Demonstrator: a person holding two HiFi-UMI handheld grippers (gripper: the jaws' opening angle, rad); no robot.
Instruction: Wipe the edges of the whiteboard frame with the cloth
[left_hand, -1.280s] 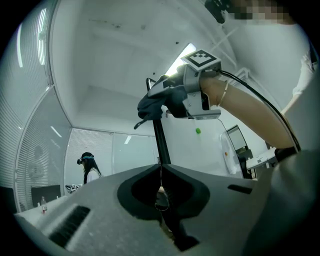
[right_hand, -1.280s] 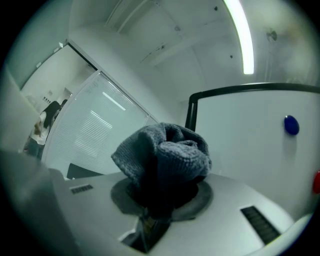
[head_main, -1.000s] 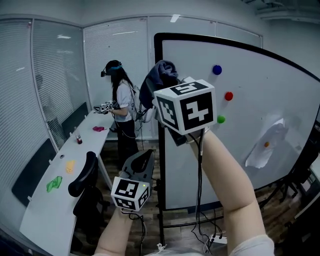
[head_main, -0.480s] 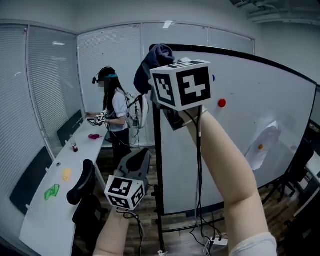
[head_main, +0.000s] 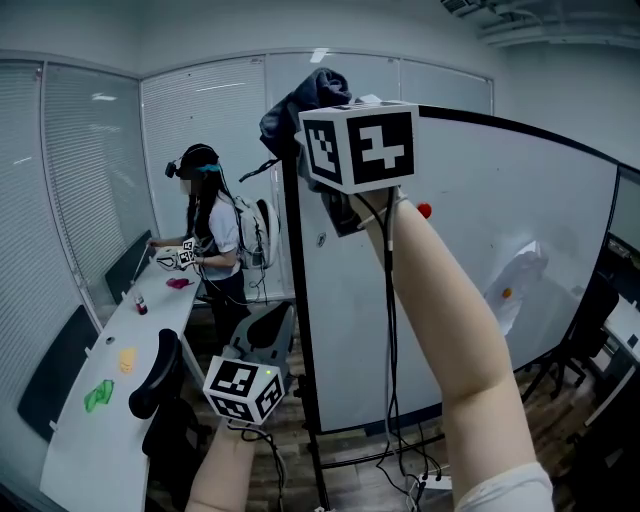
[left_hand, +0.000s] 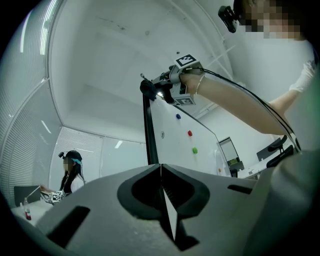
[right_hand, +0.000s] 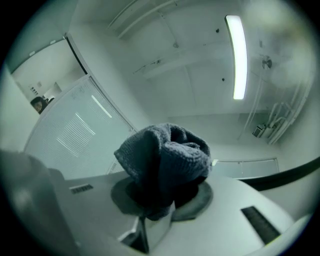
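Note:
The whiteboard (head_main: 480, 220) stands on a stand, with a black frame (head_main: 300, 300) around it. My right gripper (head_main: 322, 118) is raised to the frame's top left corner and is shut on a dark grey knitted cloth (head_main: 303, 105). In the right gripper view the bunched cloth (right_hand: 165, 160) bulges out of the jaws of my right gripper (right_hand: 159, 202). My left gripper (head_main: 268, 330) hangs low beside the frame's left post, apart from it. The left gripper view shows the jaws of my left gripper (left_hand: 161, 186) shut with nothing between them, and the cloth (left_hand: 148, 89) high on the frame (left_hand: 148, 130).
A red magnet (head_main: 425, 211) and a sheet of paper (head_main: 515, 280) are on the board. Another person (head_main: 205, 240) stands at the long white desk (head_main: 90, 430) on the left. A black office chair (head_main: 160, 375) is beside my left gripper. Cables (head_main: 400, 465) trail on the floor.
My right gripper has risen with the cloth along the frame's left edge to its top corner. The left gripper has stayed low and shut.

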